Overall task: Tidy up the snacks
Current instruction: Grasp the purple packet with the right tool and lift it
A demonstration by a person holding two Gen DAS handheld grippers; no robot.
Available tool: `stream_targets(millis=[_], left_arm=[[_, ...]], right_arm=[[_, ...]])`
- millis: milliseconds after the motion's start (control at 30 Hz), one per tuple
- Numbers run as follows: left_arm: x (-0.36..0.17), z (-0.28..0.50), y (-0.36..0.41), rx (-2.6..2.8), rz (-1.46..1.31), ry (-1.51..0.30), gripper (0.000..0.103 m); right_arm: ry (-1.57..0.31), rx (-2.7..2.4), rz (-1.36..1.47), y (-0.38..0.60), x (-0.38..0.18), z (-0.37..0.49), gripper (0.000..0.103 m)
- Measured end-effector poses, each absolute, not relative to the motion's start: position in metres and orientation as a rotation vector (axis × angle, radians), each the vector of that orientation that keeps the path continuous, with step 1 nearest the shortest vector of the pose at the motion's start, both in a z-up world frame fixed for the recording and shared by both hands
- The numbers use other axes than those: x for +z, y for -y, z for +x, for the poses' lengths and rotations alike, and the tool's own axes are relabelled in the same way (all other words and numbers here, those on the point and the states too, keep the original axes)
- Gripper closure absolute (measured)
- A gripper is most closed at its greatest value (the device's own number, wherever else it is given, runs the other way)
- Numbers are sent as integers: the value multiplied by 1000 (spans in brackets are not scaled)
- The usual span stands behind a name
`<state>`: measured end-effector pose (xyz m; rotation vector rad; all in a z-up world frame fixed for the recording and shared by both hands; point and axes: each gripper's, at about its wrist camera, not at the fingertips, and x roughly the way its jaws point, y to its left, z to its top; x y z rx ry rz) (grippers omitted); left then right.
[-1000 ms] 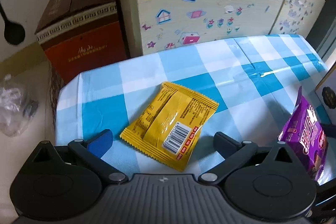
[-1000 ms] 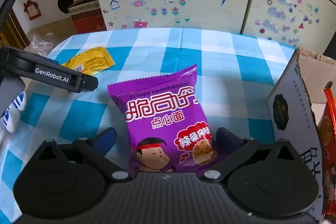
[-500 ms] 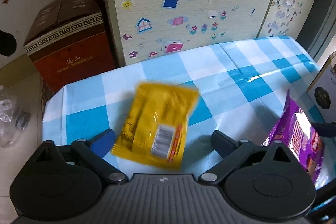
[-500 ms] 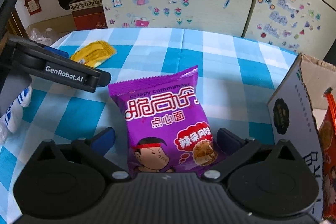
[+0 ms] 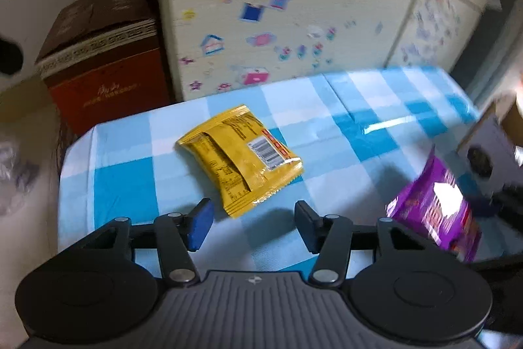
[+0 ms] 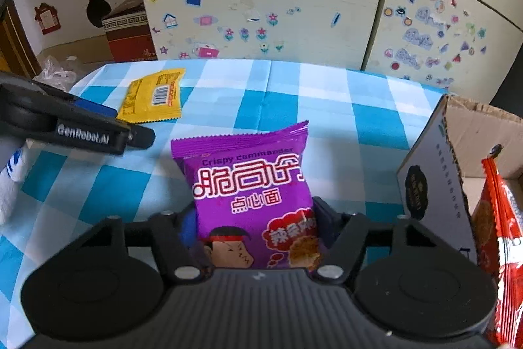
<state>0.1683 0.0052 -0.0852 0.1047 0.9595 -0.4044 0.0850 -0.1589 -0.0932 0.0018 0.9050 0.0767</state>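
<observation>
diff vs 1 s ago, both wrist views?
The yellow packet slid away from the left gripper and turned; it now lies ahead of the closing jaws, nothing between them. The right gripper is closing on the purple packet, fingers against its sides. Unchanged: checked tablecloth, cardboard box with the red packet.

Yellow snack packet (image 5: 240,157) is lying flat on the blue-and-white checked tablecloth (image 5: 359,133), back side up so the barcode shows, turned at an angle near the far left corner. Purple snack packet (image 6: 255,195) with "Crispy commander" and a cartoon face printed on it is front side up, nearer the middle, well apart from the yellow one. Over at the right there's an open cardboard box (image 6: 434,185) with a red packet (image 6: 500,224) in it, looks like it's standing on edge but hard to say.
</observation>
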Motion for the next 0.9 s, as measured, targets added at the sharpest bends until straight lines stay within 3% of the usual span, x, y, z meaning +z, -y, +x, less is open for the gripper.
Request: stream_targets(millis=[33, 100, 300, 767, 833, 900], left_arm=[[-84, 169, -8, -412, 75, -964, 36], [-80, 171, -9, -391, 31, -967, 14], [-73, 187, -2, -259, -105, -954, 1], [-96, 205, 21, -70, 5, -962, 1], [-96, 200, 22, -65, 21, -945, 5], [-93, 197, 21, -77, 10, -937, 21]], right_arm=[[-903, 78, 0, 159, -93, 85, 35], [-904, 81, 6, 159, -93, 85, 34], [-903, 78, 14, 156, -95, 86, 28], [-897, 79, 21, 155, -96, 86, 24], [-897, 77, 19, 155, -96, 86, 24], [-896, 75, 20, 155, -96, 86, 24]])
